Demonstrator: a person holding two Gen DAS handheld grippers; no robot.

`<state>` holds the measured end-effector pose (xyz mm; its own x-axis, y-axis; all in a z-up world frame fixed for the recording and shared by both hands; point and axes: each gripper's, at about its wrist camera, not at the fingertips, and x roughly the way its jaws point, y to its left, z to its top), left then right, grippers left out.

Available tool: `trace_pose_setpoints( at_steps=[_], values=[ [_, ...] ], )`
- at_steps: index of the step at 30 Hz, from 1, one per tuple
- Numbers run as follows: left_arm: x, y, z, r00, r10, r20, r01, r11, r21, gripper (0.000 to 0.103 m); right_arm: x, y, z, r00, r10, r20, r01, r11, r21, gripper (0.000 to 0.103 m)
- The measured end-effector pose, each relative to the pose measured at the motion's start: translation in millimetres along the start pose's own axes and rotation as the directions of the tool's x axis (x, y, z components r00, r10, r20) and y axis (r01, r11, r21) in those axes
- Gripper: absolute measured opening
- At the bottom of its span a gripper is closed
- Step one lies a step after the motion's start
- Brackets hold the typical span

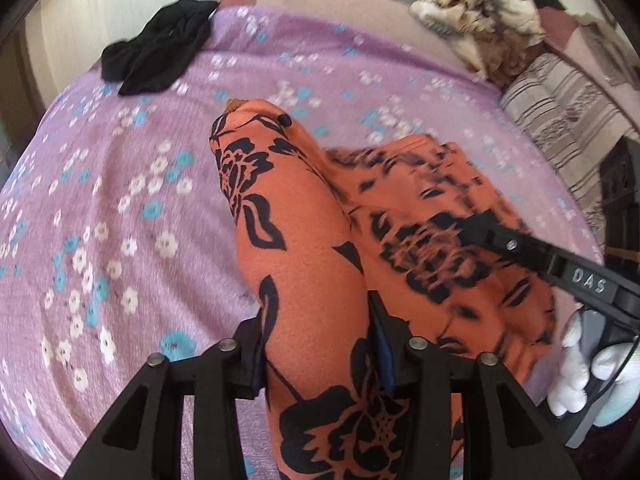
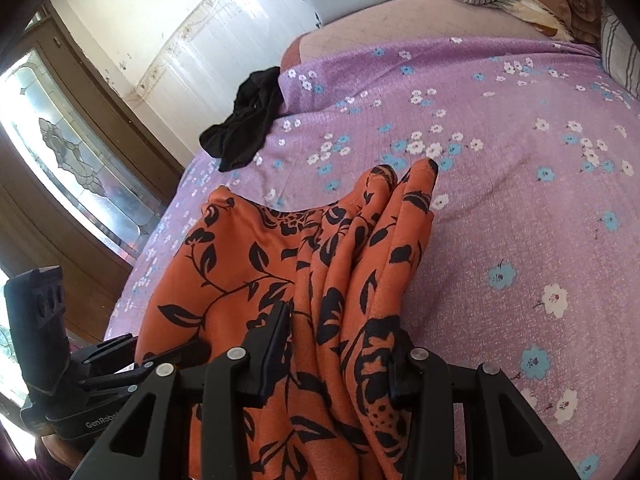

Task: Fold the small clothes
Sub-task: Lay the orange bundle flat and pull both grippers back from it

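1. The orange garment of thin crinkled fabric printed with black flowers and leaves (image 1: 304, 240) is lying over the lilac bedspread dotted with white and blue blossoms (image 1: 120, 200), and both grippers are holding its near edge.
2. The left gripper (image 1: 320, 356) is pinching a rounded roll of the orange cloth between its jaws, which are closed on the fabric.
3. The right gripper (image 2: 332, 364) is clamping a bunch of pleated cloth (image 2: 360, 280); its jaws are closed on that bunch.
4. Judging from the loose gathers and the uneven far edge, the folding is looking only begun: no flat, squared fold is showing yet, and smoothing and the remaining folds are still waiting.
5. The garment's long axis is running away from the grippers toward the far side of the bed, with a narrow end (image 1: 256, 114) pointing toward the headboard side.
6. A crumpled black garment (image 1: 156, 60) is sitting at the far left edge of the bed, apparently unfolded, and a beige-and-brown patterned cloth heap (image 1: 480, 12) is lying far right.
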<state>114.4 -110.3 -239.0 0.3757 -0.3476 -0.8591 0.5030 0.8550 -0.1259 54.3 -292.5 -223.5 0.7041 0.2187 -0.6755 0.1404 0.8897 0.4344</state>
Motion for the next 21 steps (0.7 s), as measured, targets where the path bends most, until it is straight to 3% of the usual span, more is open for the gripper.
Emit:
trace_pose_setpoints(
  at_steps=[3,6,13,15,18,21],
  values=[
    [1.7,8.1,-4.9,1.0,-0.009,-0.011,0.009,0.999,-0.033,0.059,7.6,-6.3,0.9,0.999,-0.022,-0.03,0.022,1.0,0.018,0.045],
    [-5.0,7.6,-8.9,1.0,0.017,0.007,-0.016,1.0,-0.009,0.065,2.9,-7.4,-1.5,0.999,-0.04,-0.027,0.041,0.999,0.023,0.046],
    [-36.9,20.7,-33.3,0.992,0.076,0.096,-0.072,0.996,-0.045,0.071,-40.0,1.1,-12.5,0.988,-0.134,0.078,0.137,0.99,-0.038,0.047],
    [-48.1,26.1,-43.5,0.985,0.109,0.13,-0.102,0.993,-0.065,0.074,-56.8,5.8,-18.7,0.986,-0.124,0.115,0.132,0.989,-0.066,0.047],
    [-56.9,31.2,-56.3,0.977,0.147,0.156,-0.133,0.987,-0.093,0.076,-76.7,18.8,-32.2,0.987,-0.047,0.157,0.067,0.99,-0.123,0.047],
    [-53.9,32.4,-65.1,0.972,0.184,0.144,-0.171,0.981,-0.094,0.078,-74.4,33.1,-46.4,0.993,0.032,0.118,-0.011,0.985,-0.174,0.047]
  ],
)
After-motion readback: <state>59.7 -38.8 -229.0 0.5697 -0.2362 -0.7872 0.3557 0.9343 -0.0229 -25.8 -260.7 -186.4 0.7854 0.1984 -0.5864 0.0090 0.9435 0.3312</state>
